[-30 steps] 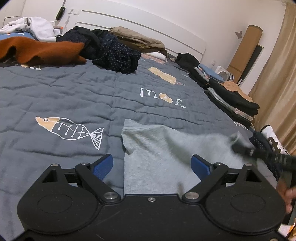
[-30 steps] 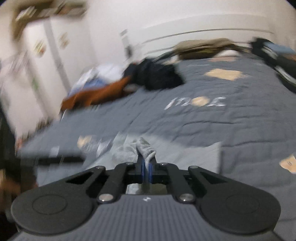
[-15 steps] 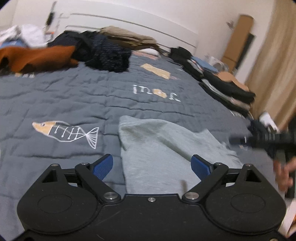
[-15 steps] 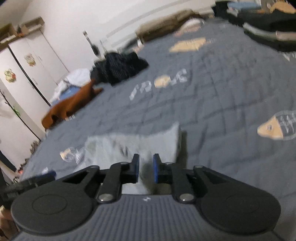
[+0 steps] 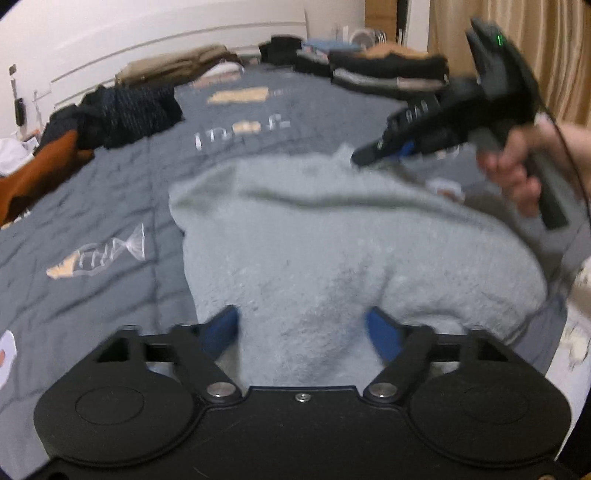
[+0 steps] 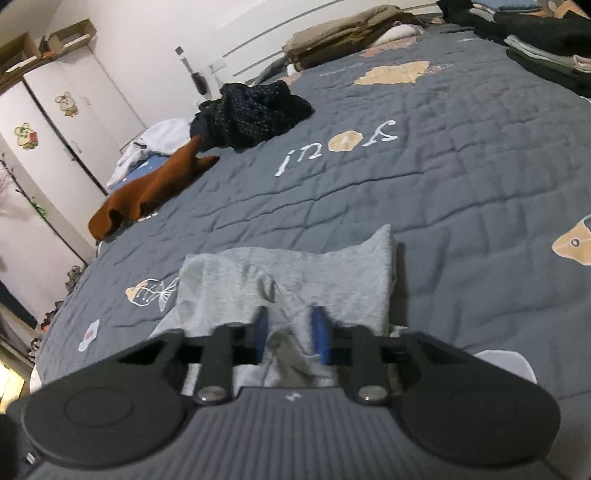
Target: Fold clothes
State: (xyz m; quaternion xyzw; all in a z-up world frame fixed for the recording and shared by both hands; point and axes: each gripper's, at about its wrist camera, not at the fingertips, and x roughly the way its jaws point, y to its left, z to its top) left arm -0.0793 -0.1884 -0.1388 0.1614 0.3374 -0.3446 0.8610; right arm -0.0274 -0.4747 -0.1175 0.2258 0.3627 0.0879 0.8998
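A light grey garment [image 5: 332, 240] lies spread on the blue-grey quilt [image 5: 110, 192]. My left gripper [image 5: 303, 328] hangs over its near edge. Its jaws are closing, grey cloth lies between the blue pads, and they do not press it. In the left wrist view my right gripper [image 5: 365, 157] reaches in from the right, held by a hand [image 5: 517, 173], with its tip at the garment's far corner. In the right wrist view the right gripper [image 6: 290, 328] stands narrow, pinching a raised fold of the garment [image 6: 295, 266] between its pads.
A dark dotted heap [image 6: 255, 114] and a rust-brown garment [image 6: 147, 195] lie at the quilt's far left. Folded stacks [image 6: 546, 40] line the far right edge, and tan folded clothes [image 6: 343, 29] sit by the headboard. White wardrobe doors [image 6: 55, 129] stand left of the bed.
My left gripper has moved forward over the garment, rolled, and narrowed its jaws. My right gripper let go of a bunched piece, opened slightly, and now holds a fold at the flat garment's edge.
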